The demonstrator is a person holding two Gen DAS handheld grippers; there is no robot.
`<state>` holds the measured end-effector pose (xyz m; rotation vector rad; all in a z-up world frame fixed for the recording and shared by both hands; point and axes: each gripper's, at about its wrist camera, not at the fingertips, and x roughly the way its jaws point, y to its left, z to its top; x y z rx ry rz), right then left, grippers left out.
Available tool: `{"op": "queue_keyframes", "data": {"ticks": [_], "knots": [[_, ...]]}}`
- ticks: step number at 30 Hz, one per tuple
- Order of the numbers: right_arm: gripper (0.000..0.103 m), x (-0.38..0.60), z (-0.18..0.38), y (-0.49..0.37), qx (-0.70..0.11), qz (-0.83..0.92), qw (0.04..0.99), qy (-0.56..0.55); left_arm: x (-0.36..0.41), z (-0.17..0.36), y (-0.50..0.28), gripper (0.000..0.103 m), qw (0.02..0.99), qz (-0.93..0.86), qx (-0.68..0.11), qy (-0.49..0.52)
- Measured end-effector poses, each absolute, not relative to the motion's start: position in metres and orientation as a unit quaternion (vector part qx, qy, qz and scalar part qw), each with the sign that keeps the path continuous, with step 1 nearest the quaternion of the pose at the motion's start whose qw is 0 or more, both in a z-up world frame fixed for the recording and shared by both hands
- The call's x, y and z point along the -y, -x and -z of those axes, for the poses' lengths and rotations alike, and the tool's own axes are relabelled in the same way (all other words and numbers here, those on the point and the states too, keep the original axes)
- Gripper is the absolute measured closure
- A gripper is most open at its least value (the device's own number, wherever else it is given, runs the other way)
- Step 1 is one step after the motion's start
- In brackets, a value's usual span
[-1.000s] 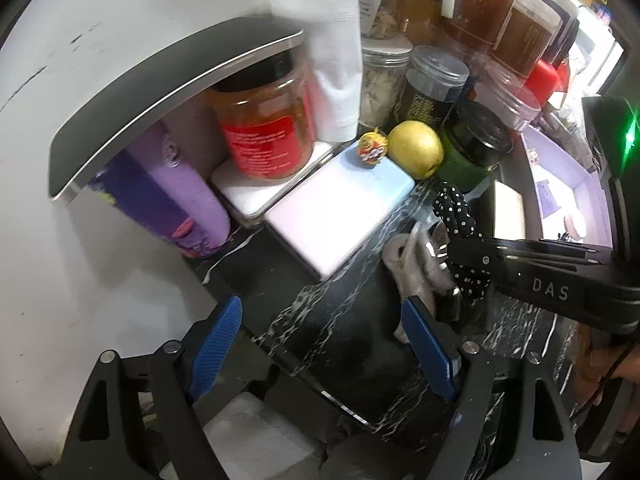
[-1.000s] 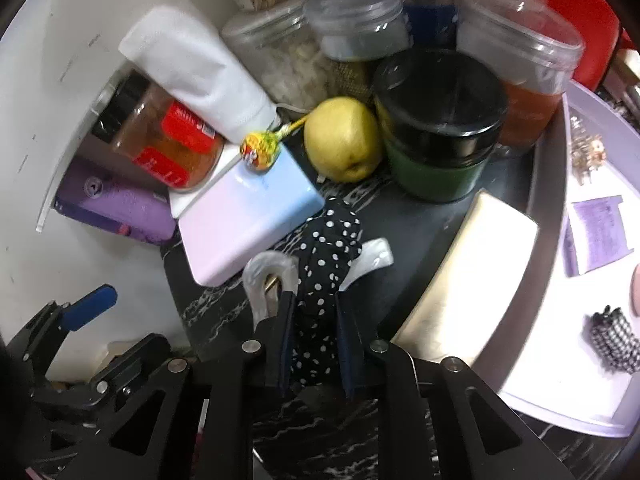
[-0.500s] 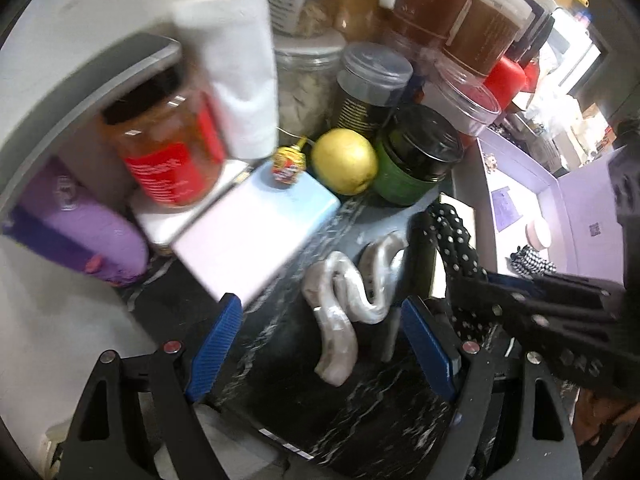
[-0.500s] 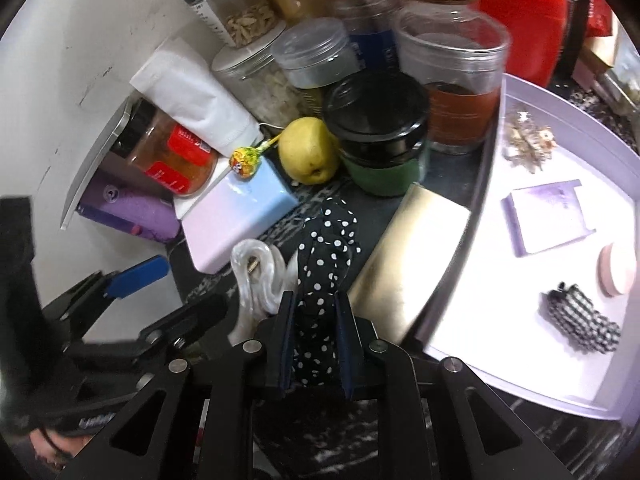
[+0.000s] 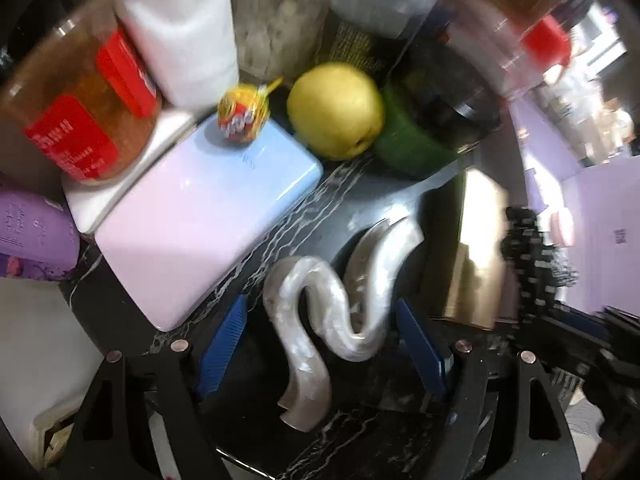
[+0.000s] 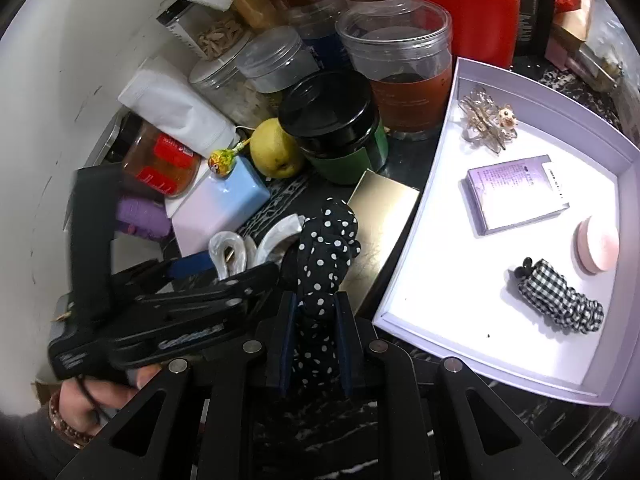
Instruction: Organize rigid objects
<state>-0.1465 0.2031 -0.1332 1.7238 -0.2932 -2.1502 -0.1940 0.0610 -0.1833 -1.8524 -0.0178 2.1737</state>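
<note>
Black marble counter [image 5: 352, 184] is crowded ahead of both grippers with jars and a yellow pear [image 5: 335, 110]. Left gripper [image 5: 320, 340] stands wide open, its blue fingers [image 5: 224, 344] either side of a pearly wavy hair clip [image 5: 332, 312] lying on the counter; a pastel box [image 5: 200, 224] edges in just beyond its left finger. Right gripper [image 6: 314, 328] is clamped on a black polka-dot hair piece [image 6: 326, 248], with the white tray's [image 6: 412, 248] near rim close to its right and bare floor past that edge.
</note>
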Motion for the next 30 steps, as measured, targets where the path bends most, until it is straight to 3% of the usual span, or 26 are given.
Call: {"op": "queue_keyframes", "data": {"ticks": [3, 24, 30], "knots": [[0.084, -0.203, 0.135, 0.146, 0.105, 0.759, 0.19, -0.614, -0.063, 0.185, 0.197, 0.039, 0.142, -0.756, 0.013, 0.639], [0.084, -0.206, 0.123, 0.092, 0.097, 0.745, 0.232, -0.618, -0.053, 0.124, 0.135, 0.04, 0.153, -0.764, -0.018, 0.626], [0.084, -0.22, 0.133, 0.06, 0.095, 0.737, 0.22, -0.632, -0.072, 0.13, 0.101, 0.04, 0.172, -0.746, -0.031, 0.642]]}}
